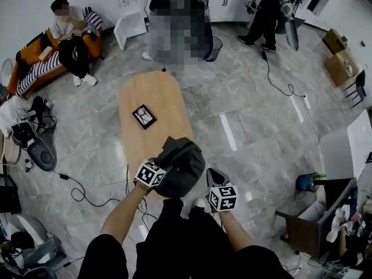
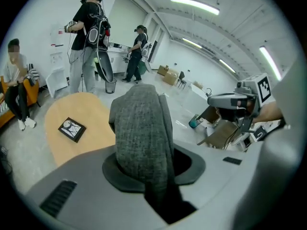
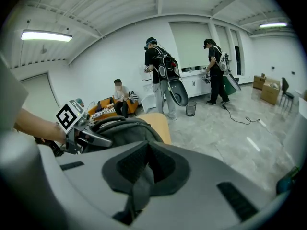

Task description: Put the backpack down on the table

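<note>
head view, lower centre: the backpack (image 1: 179, 166), likely soft and floppy, hangs over the counter's (image 1: 152, 92) near end, left claw (image 2: 144, 164) clamping its wide strap (image 2: 141, 123), right claw (image 3: 143, 176) a thin strap (image 3: 139, 193), both good holds.

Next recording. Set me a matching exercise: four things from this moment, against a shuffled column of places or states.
1 backpack
2 left tool
3 right tool
4 black framed card

A lying flat on the table, apart from everything else
B shut on a wide grey fabric fold
C shut on a narrow strap
D held by both tools at the table's near end

Pairs: 1-D, 2-B, 3-C, 4-A
</note>
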`<state>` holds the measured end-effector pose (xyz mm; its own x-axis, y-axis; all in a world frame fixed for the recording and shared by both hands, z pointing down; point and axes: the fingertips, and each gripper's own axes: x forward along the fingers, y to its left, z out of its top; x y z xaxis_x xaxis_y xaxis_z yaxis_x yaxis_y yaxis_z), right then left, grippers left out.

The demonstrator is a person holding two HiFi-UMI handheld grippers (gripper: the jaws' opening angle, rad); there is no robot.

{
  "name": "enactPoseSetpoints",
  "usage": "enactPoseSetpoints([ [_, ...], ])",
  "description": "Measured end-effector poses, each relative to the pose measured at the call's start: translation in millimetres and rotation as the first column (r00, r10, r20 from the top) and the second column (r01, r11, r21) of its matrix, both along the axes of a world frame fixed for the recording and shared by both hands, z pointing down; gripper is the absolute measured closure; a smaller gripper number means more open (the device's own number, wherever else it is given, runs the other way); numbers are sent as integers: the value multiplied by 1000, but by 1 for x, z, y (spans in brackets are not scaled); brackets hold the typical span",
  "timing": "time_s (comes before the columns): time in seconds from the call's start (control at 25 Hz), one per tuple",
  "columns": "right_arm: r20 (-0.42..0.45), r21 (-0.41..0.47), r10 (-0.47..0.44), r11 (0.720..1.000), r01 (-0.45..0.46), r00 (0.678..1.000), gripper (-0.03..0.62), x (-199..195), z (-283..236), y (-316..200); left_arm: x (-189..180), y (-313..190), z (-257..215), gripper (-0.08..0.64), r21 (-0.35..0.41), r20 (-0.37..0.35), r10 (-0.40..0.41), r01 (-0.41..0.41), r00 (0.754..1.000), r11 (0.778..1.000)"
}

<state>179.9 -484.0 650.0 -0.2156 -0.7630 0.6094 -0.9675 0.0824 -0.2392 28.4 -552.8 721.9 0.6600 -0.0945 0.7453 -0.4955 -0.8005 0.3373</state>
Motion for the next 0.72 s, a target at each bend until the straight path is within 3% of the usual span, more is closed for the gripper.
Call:
enactPoseSetpoints([
  [0.2, -21, -22, -46, 999, 46, 999, 581, -24, 0, -19, -24, -25, 14, 442, -48, -78, -24, 20, 997, 999],
  [0.36, -39, -46, -85, 995, 83, 996, 581, -43, 5, -33, -57, -46, 33, 438, -111, -112, -111, 98, 988, 989],
  [0.52, -43, -87, -118, 990, 114, 992, 581, -60, 12, -41, -93, -62, 58, 429, -179, -121, -219, 196, 968, 964],
  [0.72, -50, -137, -149, 981, 141, 988, 581, -76, 22, -42, -129, -67, 87, 408, -190, -105, -287, 264, 952, 946],
])
